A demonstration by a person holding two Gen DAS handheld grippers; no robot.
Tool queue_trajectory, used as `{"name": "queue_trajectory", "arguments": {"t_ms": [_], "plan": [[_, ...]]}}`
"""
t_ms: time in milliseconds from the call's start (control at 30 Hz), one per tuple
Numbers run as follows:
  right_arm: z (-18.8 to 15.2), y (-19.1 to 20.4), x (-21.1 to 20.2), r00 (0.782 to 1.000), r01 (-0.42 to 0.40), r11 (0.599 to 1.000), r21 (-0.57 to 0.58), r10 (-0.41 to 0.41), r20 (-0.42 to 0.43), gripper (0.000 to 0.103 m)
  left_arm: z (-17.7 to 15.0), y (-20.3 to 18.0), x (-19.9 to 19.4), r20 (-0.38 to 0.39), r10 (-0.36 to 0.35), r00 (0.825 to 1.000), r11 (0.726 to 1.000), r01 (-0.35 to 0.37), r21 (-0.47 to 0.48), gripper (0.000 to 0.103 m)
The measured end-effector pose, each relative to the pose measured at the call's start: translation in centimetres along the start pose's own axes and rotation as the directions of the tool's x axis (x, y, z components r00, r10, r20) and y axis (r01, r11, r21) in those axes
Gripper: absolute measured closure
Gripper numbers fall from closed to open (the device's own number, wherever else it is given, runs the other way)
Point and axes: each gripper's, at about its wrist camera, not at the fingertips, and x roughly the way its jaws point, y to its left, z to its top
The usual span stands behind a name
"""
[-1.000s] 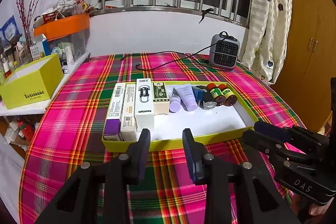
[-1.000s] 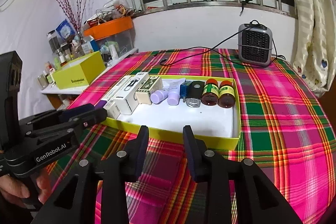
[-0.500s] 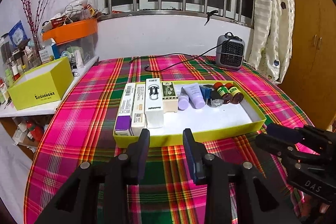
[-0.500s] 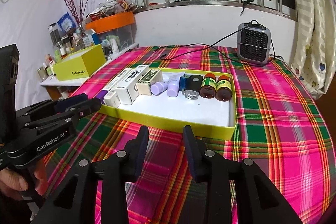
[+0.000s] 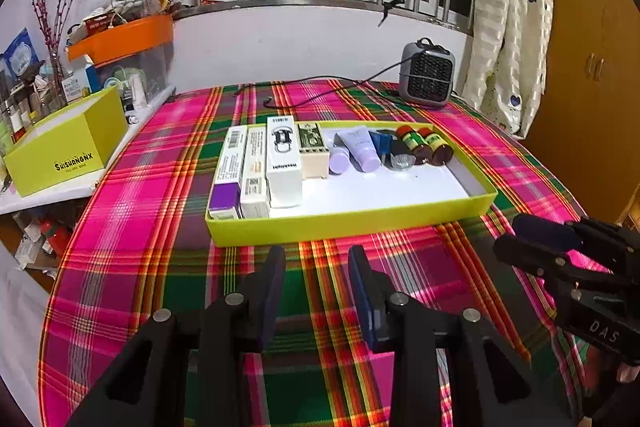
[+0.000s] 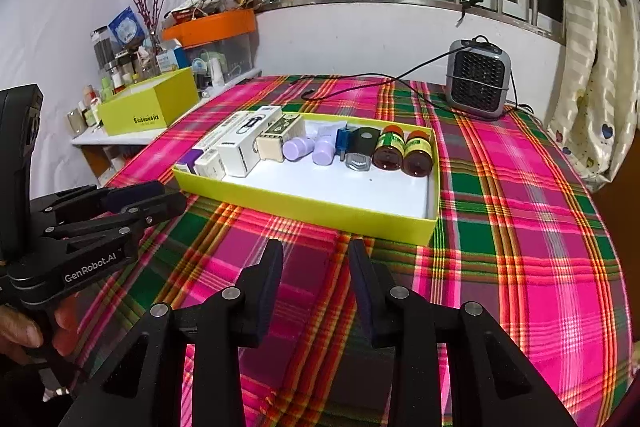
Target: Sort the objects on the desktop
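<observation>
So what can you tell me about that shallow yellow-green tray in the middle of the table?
The tray is a shallow, lime-green rectangular box, seemingly cardboard, with a white floor. It lies flat on the plaid tablecloth. Along its far side runs a row of cartons, two lilac tubes, a dark blue item and two brown bottles. The near half is bare. Neither gripper touches it.

Left gripper [image 5: 316, 259] and right gripper [image 6: 316, 253] side by side, jaws apart, empty.
</observation>
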Motion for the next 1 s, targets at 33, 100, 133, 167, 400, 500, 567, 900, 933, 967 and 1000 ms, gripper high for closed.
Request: {"name": "queue_trajectory", "arguments": {"t_ms": [33,100,133,167,400,500,567,900,933,967,1000], "plan": [[-0.06,-0.03,-0.04,1.000,0.001,1.000,0.000,-0.001,-0.001,0.067,-0.07,-0.01,0.06,-0.007,-0.003,1.000,1.000,0.003,0.002,0.070],[-0.12,-0.05,-0.09,1.000,0.004,1.000,-0.001,-0.004,-0.002,0.067,-0.26,0.00,0.18,-0.026,-0.014,1.000,1.000,0.014,0.001,0.070],[-0.13,-0.04,-0.12,1.000,0.005,1.000,-0.002,-0.005,-0.002,0.067,-0.36,0.06,0.23,-0.033,-0.023,0.999,1.000,0.023,-0.004,0.070],[-0.14,0.00,-0.17,1.000,0.005,1.000,-0.004,-0.005,-0.002,0.067,-0.43,0.16,0.28,-0.040,-0.035,0.999,0.999,0.035,-0.012,0.070],[-0.16,0.23,-0.22,1.000,0.004,1.000,-0.019,-0.004,-0.003,0.067,-0.60,0.28,0.05,-0.050,-0.044,0.998,0.999,0.043,-0.024,0.070],[-0.11,0.38,-0.23,1.000,0.006,1.000,-0.027,-0.006,-0.006,0.067,-0.53,0.25,0.37,-0.068,-0.048,0.997,0.999,0.047,-0.026,0.070],[-0.10,0.51,-0.26,1.000,0.009,0.999,-0.034,-0.009,-0.007,0.067,-0.53,0.06,0.50,-0.076,-0.041,0.996,0.999,0.040,-0.015,0.070],[-0.19,0.40,-0.10,1.000,0.016,0.999,-0.043,-0.017,-0.020,0.067,-0.23,-0.26,0.42,-0.085,-0.058,0.995,0.998,0.057,-0.009,0.070],[-0.19,0.40,-0.08,1.000,0.016,0.999,-0.043,-0.017,-0.021,0.067,-0.21,-0.33,0.51,-0.090,-0.060,0.994,0.998,0.059,-0.009,0.071],[-0.20,0.39,-0.07,1.000,0.016,0.999,-0.042,-0.017,-0.021,0.067,-0.21,-0.41,0.58,-0.092,-0.055,0.994,0.999,0.054,-0.006,0.072],[-0.21,0.37,-0.05,1.000,0.016,0.999,-0.042,-0.017,-0.022,0.067,-0.21,-0.49,0.62,-0.091,-0.047,0.995,0.999,0.047,-0.003,0.073]]}}
